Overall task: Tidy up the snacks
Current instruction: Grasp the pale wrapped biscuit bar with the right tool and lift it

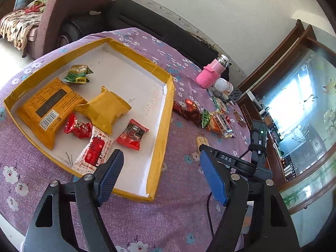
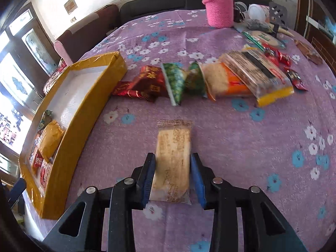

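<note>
Right gripper [image 2: 172, 174] straddles a pale wafer packet [image 2: 173, 157] lying on the purple surface [image 2: 252, 147]; jaws clenched on its long sides, long axis pointing away along the jaws. Yellow tray [image 2: 84, 113] lies to its left. Left gripper [image 1: 161, 168] released, empty, over the tray's near edge. "DAS" reads on the right gripper; packet print is illegible.

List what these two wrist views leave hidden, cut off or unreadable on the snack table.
- Right wrist view: the print on the pale cracker packet is blurred; whether the right gripper pads already press it is unclear.
- Right wrist view: the yellow box wall hides most snacks inside.
- Left wrist view: the left gripper fingers cover the box's near corner and part of the white-and-red sachet.
- Both views: the far snack row overlaps, so no count.
</note>
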`<state>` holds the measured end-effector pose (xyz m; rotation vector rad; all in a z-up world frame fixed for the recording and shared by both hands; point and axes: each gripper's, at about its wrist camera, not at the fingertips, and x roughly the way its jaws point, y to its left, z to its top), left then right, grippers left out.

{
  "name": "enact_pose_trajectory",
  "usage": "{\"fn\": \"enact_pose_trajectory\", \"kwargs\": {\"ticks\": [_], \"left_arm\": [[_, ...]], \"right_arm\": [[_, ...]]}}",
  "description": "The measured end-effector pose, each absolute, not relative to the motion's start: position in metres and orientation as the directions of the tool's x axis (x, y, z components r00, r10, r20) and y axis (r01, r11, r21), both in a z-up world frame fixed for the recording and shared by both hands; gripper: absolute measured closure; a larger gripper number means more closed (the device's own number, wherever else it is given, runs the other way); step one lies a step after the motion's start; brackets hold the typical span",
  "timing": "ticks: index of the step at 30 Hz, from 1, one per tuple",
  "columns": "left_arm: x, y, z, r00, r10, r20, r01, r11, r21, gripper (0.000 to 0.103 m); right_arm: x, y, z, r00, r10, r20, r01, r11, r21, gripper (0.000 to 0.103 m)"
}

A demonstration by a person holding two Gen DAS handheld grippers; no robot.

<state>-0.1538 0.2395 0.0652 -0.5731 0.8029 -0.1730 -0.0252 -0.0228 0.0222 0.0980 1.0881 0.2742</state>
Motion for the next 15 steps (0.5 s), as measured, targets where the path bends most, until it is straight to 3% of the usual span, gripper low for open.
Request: {"fn": "enact_pose_trajectory", "kwargs": {"ticks": [3, 7, 15], "left_arm": [[-0.150, 0.230, 0.061, 0.671, -0.373, -0.641, -0.055, 0.837, -0.545, 0.028], [-0.148, 0.222, 0.058, 0.649, -0.389, -0.654, -0.054, 0.834, -0.550, 0.028], [-0.154, 0.229, 0.068, 0.671, -0.355, -0.651, -0.070, 0.844, -0.533, 0.028]], "right_arm": [[-0.027, -0.047, 0.034, 0.433, 0.358, -0.827, -0.175, 0.934, 0.312, 0.059], [-0.002, -0.047, 0.069, 0.547, 0.366, -0.753, -0.173, 0.929, 0.326, 0.039], [0.089, 0.017, 0.055, 0.540, 0.293, -0.789, -0.222, 0.954, 0.202, 0.042]]}}
